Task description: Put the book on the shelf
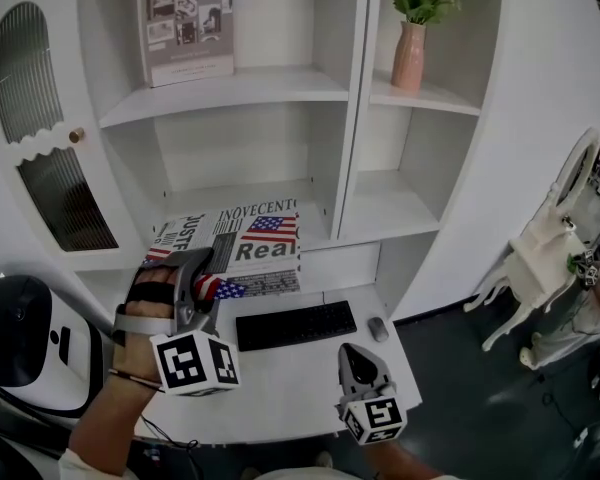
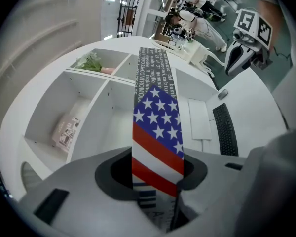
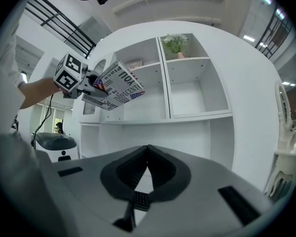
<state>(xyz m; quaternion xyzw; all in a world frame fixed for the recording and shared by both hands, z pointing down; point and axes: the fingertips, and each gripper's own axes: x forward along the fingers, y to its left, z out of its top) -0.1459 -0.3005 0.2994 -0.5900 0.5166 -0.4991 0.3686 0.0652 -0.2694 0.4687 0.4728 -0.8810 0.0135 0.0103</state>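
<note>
The book (image 1: pixel 242 243) has a newsprint cover with an American flag. My left gripper (image 1: pixel 202 280) is shut on its near edge and holds it level above the desk, in front of the lower left compartment of the white shelf (image 1: pixel 240 193). In the left gripper view the book (image 2: pixel 155 132) runs away from the jaws toward the shelf. My right gripper (image 1: pixel 352 353) hangs over the desk's front edge, shut and empty. The right gripper view shows the book (image 3: pixel 116 85) up at the left before the shelf (image 3: pixel 143 117).
A black keyboard (image 1: pixel 296 325) and a mouse (image 1: pixel 378 329) lie on the white desk. A picture-covered book (image 1: pixel 185 23) leans in the upper left compartment. A pink vase of flowers (image 1: pixel 409 56) stands upper right. A white chair (image 1: pixel 550 238) is on the right.
</note>
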